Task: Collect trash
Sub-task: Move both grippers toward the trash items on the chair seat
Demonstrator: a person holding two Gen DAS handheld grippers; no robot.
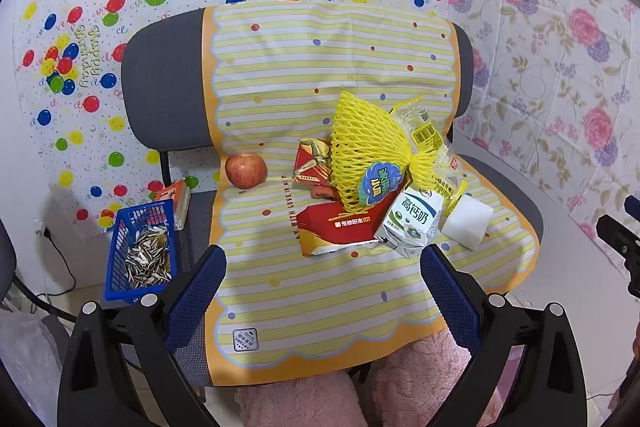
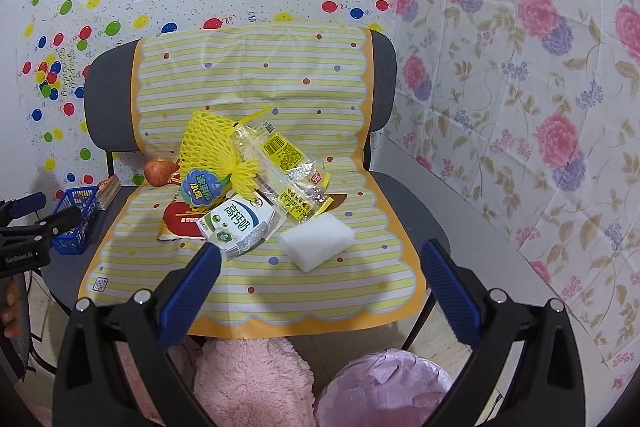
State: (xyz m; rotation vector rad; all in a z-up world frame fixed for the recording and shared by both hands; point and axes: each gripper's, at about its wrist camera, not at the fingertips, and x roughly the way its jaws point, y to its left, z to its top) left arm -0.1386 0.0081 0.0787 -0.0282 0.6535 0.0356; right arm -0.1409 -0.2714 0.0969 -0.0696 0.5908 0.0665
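A pile of trash lies on a striped yellow mat point(image 1: 320, 291) over a grey chair: a yellow foam fruit net point(image 1: 360, 143) point(image 2: 208, 143), a clear plastic wrapper point(image 1: 428, 135) point(image 2: 288, 163), a crushed milk carton point(image 1: 412, 223) point(image 2: 240, 223), a red box point(image 1: 340, 231) point(image 2: 180, 223) and a white foam block point(image 1: 466, 221) point(image 2: 318, 241). A red apple point(image 1: 245, 171) point(image 2: 158, 171) sits to the left. My left gripper point(image 1: 324, 267) is open and empty, just in front of the pile. My right gripper point(image 2: 320, 263) is open and empty, near the carton and block.
A blue basket point(image 1: 140, 247) point(image 2: 76, 215) of seed shells stands on the chair's left edge, beside a small red packet point(image 1: 174, 195). A bin with a pink liner point(image 2: 384, 387) sits below the chair front. Pink fluffy fabric point(image 2: 252, 383) is in the foreground. Walls stand close behind and to the right.
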